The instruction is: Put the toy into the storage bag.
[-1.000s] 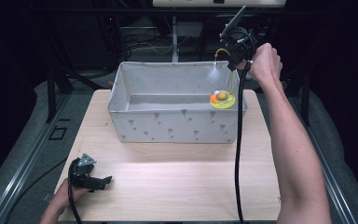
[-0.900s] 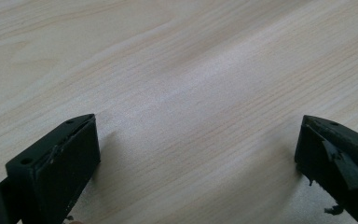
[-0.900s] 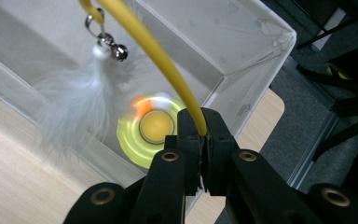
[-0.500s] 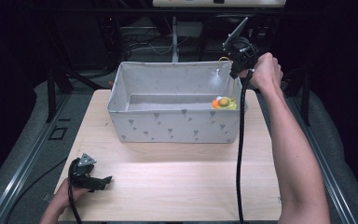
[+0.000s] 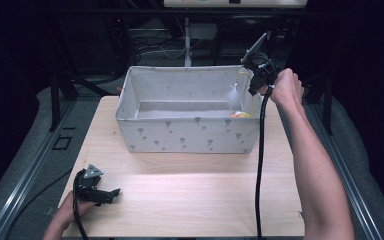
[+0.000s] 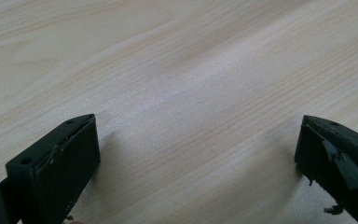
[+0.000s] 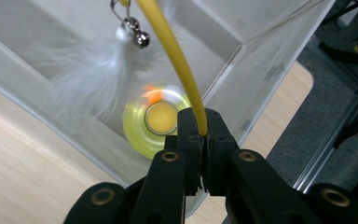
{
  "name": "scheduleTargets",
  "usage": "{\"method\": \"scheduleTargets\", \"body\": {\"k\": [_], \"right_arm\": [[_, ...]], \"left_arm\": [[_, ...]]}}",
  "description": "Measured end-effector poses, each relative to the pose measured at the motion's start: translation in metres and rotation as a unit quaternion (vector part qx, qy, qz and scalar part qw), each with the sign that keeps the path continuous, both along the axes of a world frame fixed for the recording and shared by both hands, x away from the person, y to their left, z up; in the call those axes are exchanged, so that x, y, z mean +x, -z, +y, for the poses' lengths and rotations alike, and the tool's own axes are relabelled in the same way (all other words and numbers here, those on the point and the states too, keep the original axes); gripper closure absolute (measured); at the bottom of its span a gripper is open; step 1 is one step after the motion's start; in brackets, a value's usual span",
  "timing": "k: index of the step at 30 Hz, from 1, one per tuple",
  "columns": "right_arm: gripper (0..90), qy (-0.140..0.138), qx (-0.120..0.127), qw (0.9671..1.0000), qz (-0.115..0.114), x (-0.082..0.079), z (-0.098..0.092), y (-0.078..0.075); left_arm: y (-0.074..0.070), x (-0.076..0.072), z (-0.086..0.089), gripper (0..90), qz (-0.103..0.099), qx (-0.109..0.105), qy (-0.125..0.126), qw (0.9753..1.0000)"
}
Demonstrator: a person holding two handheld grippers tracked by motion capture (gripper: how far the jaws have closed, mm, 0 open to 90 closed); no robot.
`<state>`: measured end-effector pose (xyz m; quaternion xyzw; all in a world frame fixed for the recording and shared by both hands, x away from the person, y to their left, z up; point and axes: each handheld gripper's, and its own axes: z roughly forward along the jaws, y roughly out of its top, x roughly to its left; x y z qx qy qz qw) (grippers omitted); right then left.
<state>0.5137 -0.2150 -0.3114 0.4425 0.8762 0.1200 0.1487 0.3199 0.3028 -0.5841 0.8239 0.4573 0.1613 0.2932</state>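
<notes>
Your right gripper (image 7: 199, 140) has jaws clamped on cat wand's yellow stem (image 7: 175, 60), above fabric bin's (image 5: 190, 136) right end. Stem runs up/away from jaws; feather+bell (image 7: 121, 39) dangle over yellow disc toy (image 7: 161, 119) inside bin. Left gripper (image 5: 111, 192) wide open, empty, well off from bin

A pale wooden table (image 5: 190, 195) stands on grey floor (image 5: 25, 165) in a dark room.

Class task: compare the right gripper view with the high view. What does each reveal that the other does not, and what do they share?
Right gripper view: the right gripper shut on a yellow wand, with a small bell and white feather.

High view: the left gripper resting on the wooden table, and the person's forearm.

Both: the grey fabric bin and the yellow disc toy inside it.
</notes>
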Motion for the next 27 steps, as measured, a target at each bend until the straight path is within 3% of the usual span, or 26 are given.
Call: {"method": "scheduleTargets", "body": {"k": [27], "right_arm": [[87.9,0.011,0.001,0.9982,0.059,0.003,-0.006,0.06]], "left_arm": [[0.0,0.0,0.0,0.0,0.0,0.0,0.0,1.0]]}}
